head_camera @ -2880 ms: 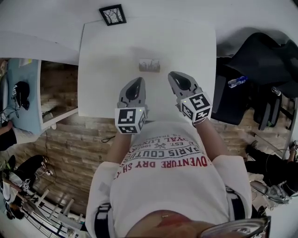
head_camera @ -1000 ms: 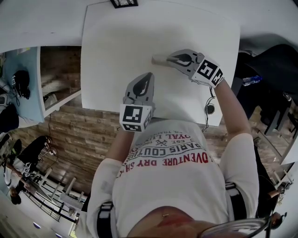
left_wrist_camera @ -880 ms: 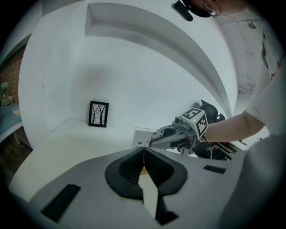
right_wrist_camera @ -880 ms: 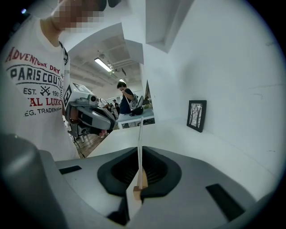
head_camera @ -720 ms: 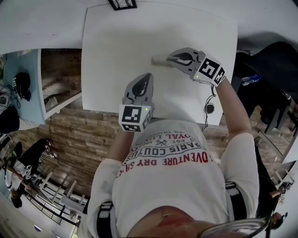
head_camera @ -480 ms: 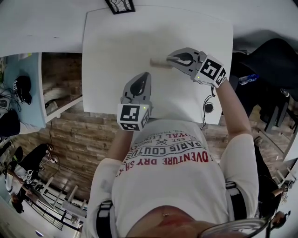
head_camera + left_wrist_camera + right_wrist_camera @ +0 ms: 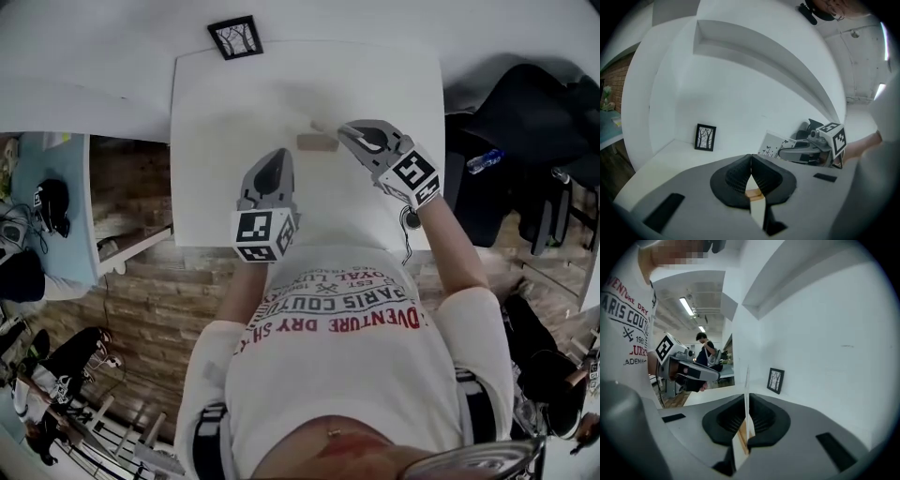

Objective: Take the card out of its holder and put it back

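A white card [image 7: 774,144] printed with small dark silhouettes hangs in the air, with my right gripper [image 7: 345,132] shut on its edge. In the right gripper view the card [image 7: 746,380] shows edge-on between the closed jaws of the right gripper [image 7: 746,401]. The small wooden holder [image 7: 317,142] lies on the white table [image 7: 216,141], just left of and below the right gripper's tips. My left gripper [image 7: 275,162] hovers nearer the table's front edge, shut with nothing in it [image 7: 751,161], and points toward the card.
A black picture frame [image 7: 234,37] stands at the table's back edge by the wall. A dark cable with a round piece [image 7: 410,221] lies at the table's front right corner. Dark chairs and bags [image 7: 525,122] crowd the right side.
My right gripper has risen from the holder with the card in it; the holder stays on the table. My left gripper has lifted a little.
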`<state>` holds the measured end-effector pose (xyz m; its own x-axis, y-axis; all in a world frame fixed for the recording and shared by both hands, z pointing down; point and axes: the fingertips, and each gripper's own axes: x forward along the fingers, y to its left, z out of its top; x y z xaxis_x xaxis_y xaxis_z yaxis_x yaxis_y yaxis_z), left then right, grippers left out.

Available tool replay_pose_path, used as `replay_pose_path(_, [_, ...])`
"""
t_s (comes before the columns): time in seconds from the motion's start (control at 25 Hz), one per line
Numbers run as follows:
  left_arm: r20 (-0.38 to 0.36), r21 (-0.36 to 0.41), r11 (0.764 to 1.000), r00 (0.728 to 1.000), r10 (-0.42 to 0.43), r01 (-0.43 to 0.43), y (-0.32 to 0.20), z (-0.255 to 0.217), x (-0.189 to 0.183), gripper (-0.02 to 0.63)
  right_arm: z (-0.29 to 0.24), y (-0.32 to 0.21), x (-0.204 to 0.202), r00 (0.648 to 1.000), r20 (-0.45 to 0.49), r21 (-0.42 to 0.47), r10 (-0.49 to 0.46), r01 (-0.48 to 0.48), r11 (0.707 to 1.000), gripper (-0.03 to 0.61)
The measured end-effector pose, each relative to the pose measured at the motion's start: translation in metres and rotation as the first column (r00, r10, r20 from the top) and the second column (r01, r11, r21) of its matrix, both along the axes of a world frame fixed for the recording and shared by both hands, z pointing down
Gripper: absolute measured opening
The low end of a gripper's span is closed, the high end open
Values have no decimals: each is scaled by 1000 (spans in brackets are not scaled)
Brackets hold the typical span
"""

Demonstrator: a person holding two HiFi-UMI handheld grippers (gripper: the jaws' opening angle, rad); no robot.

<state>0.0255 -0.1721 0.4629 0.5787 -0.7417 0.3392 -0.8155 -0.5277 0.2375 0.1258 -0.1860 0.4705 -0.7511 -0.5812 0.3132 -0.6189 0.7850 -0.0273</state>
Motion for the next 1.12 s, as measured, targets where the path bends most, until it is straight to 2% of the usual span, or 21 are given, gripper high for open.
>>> replay_pose_path(0.12, [1, 3, 1000, 1000, 13, -13, 2, -2, -2, 25, -2, 9, 9, 990, 3, 7, 140, -140, 990, 35])
replay_pose_path(0.24, [9, 6, 999, 999, 34, -34, 6, -4, -5, 25, -1, 19, 15, 959, -13, 8, 282, -282, 959, 35])
replay_pose_path(0.4, [31, 7, 999, 999, 34, -35, 9, -6, -13, 25, 0, 32, 15, 897, -10, -14, 442, -443, 897, 35])
replay_pose_path(0.6, [48, 25, 998, 997, 59, -60, 17, -15, -21, 25, 6, 51, 21, 799, 6, -51, 601, -600, 798, 35])
replay_pose_path(0.72, [40, 35, 996, 996, 79, -81, 22, -17, -26, 25, 8, 61, 21, 758, 4, -56, 653, -651, 757, 35])
replay_pose_path(0.84, [40, 33, 995, 994, 98, -99, 28, -15, -29, 25, 8, 71, 19, 731, 11, -59, 682, -680, 731, 35])
replay_pose_path(0.92, [38, 36, 994, 994, 103, -104, 30, -13, -30, 25, 9, 75, 19, 722, 10, -51, 692, -691, 721, 35])
replay_pose_path(1.12, [52, 60, 992, 993, 110, -113, 30, -15, -34, 25, 12, 79, 17, 719, 4, -46, 695, -694, 719, 35])
